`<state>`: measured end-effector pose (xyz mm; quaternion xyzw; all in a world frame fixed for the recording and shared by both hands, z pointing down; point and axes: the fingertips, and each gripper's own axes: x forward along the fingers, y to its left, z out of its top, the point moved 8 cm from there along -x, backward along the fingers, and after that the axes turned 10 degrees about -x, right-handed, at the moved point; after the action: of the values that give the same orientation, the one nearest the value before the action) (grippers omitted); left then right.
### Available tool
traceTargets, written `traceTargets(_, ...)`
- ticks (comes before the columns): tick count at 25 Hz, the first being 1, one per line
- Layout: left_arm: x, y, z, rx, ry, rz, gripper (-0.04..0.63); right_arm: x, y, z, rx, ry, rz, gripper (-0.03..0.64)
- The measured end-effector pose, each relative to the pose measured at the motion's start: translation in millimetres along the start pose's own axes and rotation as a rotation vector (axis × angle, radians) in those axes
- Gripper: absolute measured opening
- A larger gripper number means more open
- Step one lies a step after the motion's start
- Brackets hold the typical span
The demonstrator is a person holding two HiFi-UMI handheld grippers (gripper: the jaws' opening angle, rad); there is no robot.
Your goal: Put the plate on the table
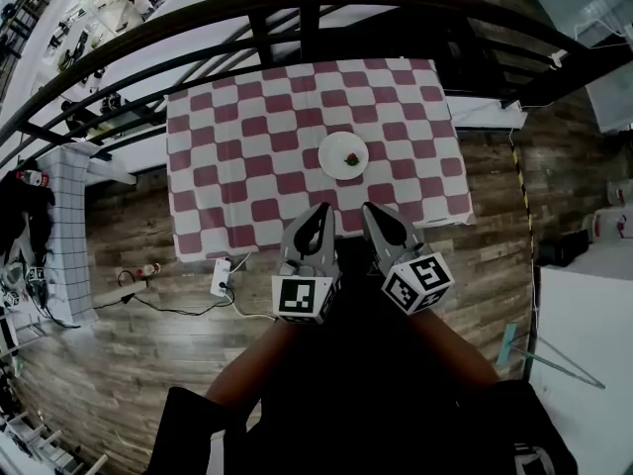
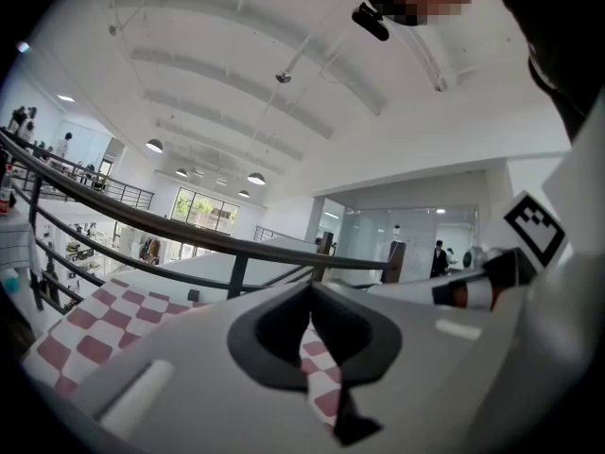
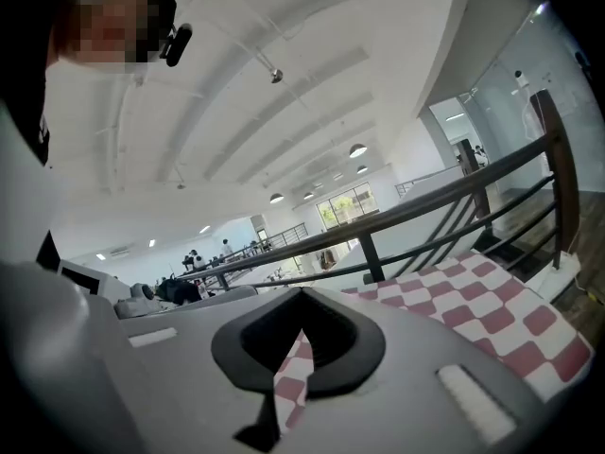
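On checkered tablecloth [image 1: 247, 146], white plate [image 1: 329, 156], wood floor [image 1: 129, 354], dark railing [image 1: 297, 3] beyond

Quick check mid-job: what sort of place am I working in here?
Probably a mezzanine in a large indoor hall: a dark railing runs behind the table, the floor is wood, and a high arched ceiling spans overhead.

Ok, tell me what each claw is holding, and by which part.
Nothing is held. The left claw and the right claw are both shut and empty, apart from the plate, which sits free on the checkered tablecloth.
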<state>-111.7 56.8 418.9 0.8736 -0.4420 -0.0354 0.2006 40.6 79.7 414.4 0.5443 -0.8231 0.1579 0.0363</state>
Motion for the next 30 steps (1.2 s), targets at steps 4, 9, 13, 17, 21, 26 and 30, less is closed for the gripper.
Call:
traceTargets(4,-6.2,-1.7,0.7,0.021,0.008,-0.003,0.011,-4.0,6.5,-2.3,-0.018,0.005,-0.017,-0.003)
traceTargets(9,-6.2,7.5,1.5,0.027,0.001,0.017,0.011,0.0,9.7,-3.9,-0.066,-0.001,-0.04,-0.003)
traceTargets(13,-6.9,15.5,6.9,0.037,-0.007,0.035,0.011,8.8,15.2,-0.1,-0.09,-0.014,-0.032,-0.003)
traceTargets(17,-4.3,21.0,9.1,0.026,-0.019,0.03,0.011,16.9,18.8,3.0,-0.116,0.0,-0.027,-0.003)
traceTargets(21,0.7,24.3,16.8,0.025,-0.037,0.033,0.011,23.3,21.6,9.9,-0.148,-0.011,-0.023,-0.003)
traceTargets(26,5.2,27.3,17.7,0.022,-0.056,0.028,0.011,30.3,22.0,10.0,-0.169,-0.002,-0.007,-0.003)
traceTargets(30,7.1,28.9,20.7,0.038,-0.057,0.024,0.011,32.7,22.3,11.5,-0.162,0.003,-0.003,-0.003)
